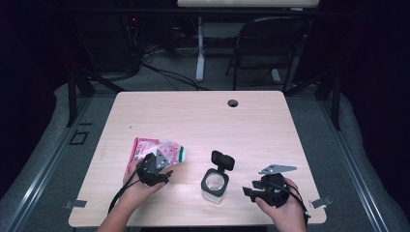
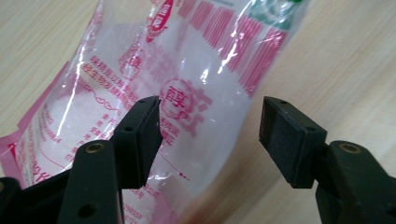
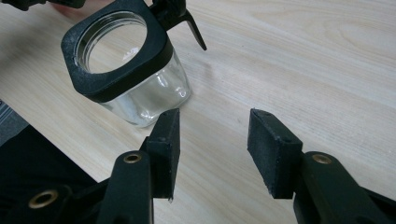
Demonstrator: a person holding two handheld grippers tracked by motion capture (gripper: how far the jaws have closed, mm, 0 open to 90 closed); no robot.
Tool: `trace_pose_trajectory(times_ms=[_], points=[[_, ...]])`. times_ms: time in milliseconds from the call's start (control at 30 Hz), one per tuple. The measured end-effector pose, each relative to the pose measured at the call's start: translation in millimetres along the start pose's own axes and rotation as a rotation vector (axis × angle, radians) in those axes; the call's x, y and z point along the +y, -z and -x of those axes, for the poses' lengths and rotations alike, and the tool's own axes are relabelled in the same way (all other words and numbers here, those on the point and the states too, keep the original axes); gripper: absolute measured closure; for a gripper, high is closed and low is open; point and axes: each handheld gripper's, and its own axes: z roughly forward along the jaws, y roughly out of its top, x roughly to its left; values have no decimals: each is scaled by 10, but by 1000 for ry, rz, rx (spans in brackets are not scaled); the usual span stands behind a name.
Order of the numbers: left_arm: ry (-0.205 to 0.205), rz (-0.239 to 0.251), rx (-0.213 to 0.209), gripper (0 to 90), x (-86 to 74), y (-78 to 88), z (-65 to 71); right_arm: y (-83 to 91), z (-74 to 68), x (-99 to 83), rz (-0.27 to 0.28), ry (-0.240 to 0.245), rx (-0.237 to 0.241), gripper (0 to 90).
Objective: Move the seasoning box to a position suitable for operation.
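Observation:
A clear plastic bag [image 1: 145, 147] printed in pink and holding white grains lies flat on the left of the wooden table [image 1: 203, 121]. My left gripper [image 1: 159, 164] hovers at the bag's near right end. In the left gripper view the bag [image 2: 201, 70] spreads beneath the left gripper [image 2: 210, 135], whose jaws stand apart and do not press it. A small square glass jar [image 1: 214, 186] with a black collar stands at centre front, its black flip lid [image 1: 223, 159] tipped back. My right gripper [image 1: 249, 192] is right of the jar, open and holding nothing. The jar [image 3: 140, 88] sits ahead-left of the right gripper [image 3: 215, 149].
A cable hole [image 1: 233, 103] marks the table's far side. A dark folding chair [image 1: 270, 43] and a white desk leg [image 1: 199, 53] stand on the floor beyond. Metal clips [image 1: 320, 203] stick out at the front corners. Bare wood lies between the bag and the far edge.

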Motion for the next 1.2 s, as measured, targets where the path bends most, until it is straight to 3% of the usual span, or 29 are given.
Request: trace_pose_trajectory(times_ms=[300, 567, 933, 1200], points=[[-4, -6, 76, 383, -70, -145, -51, 27, 30, -55, 14, -18, -10, 540], [54, 9, 64, 492, -143, -180, -139, 10, 37, -67, 17, -21, -11, 538], [66, 50, 52, 662, -164, -143, -180, -1, 42, -76, 12, -22, -11, 535], [107, 66, 51, 737, -151, -52, -208, -11, 54, -83, 17, -32, -10, 535]])
